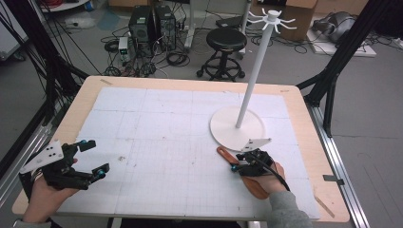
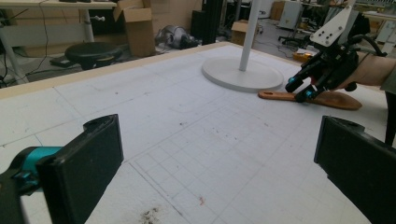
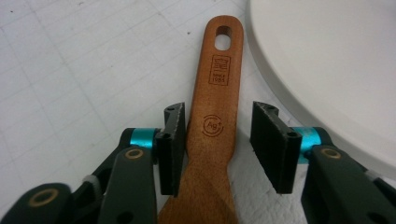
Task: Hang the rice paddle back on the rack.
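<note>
**Desk:** Where's your right claw?

**Me:** My right claw (image 3: 217, 140) is down over a wooden spatula (image 3: 215, 116) lying flat on the white gridded surface (image 1: 157, 137). The jaws straddle the handle just above where it widens into the blade. They stand partly open. One pad sits right against the handle's edge, and I can't quite tell whether it touches; the other pad has a clear gap of white between it and the wood. So nothing is gripped.

**Desk:** And the spatula, relative to everything else?

**Me:** From the high view it lies at the near right of the surface, handle end with the hanging hole pointing toward the round base of the white hook stand (image 1: 237, 126). The handle tip is just beside the base rim, seemingly apart from it. The blade end runs back under my right hand (image 1: 266, 178).

**Desk:** Left side?

**Me:** The left claw (image 1: 92, 156) is held at the near left corner, well apart from the spatula, jaws wide open with nothing between them.
</note>
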The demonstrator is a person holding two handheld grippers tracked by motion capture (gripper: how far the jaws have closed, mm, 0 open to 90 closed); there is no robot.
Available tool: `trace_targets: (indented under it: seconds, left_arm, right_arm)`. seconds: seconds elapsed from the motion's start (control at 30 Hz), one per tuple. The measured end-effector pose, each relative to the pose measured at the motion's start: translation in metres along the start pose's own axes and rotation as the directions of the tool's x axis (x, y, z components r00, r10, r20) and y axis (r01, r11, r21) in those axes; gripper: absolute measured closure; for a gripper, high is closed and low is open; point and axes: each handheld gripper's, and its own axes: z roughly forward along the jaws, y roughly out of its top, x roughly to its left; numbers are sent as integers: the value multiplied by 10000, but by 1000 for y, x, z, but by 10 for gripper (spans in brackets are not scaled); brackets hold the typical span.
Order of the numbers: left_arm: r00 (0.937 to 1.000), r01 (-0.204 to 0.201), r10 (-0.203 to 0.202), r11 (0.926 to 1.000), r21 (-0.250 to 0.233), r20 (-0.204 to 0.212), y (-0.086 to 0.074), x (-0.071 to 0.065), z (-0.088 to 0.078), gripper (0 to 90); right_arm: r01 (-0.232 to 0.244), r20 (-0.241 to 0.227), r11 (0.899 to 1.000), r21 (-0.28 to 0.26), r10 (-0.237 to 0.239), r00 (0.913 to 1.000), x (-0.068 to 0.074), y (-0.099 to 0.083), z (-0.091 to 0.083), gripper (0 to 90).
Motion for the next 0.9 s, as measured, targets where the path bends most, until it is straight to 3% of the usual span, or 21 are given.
trace_targets:
  seconds: [0.17,0.33,0.7,0.9]
  left_arm:
    - [10000,43,-43,10000,27,19,-1,1,0,18]
    - [10000,50,-50,10000,-18,37,-1,1,-1,18]
    - [10000,46,-46,10000,2,-4,-2,2,-1,18]
    - [10000,37,-37,10000,-19,-26,-1,2,-2,18]
  right_arm:
    - [-201,-102,9998,-5,201,9997,0,0,-1,627]
    - [-333,-79,9994,64,334,9994,0,1,-1,639]
    - [-152,-110,9998,132,154,9998,1,1,-4,642]
    - [-182,-198,9996,-231,177,9996,2,1,-11,642]
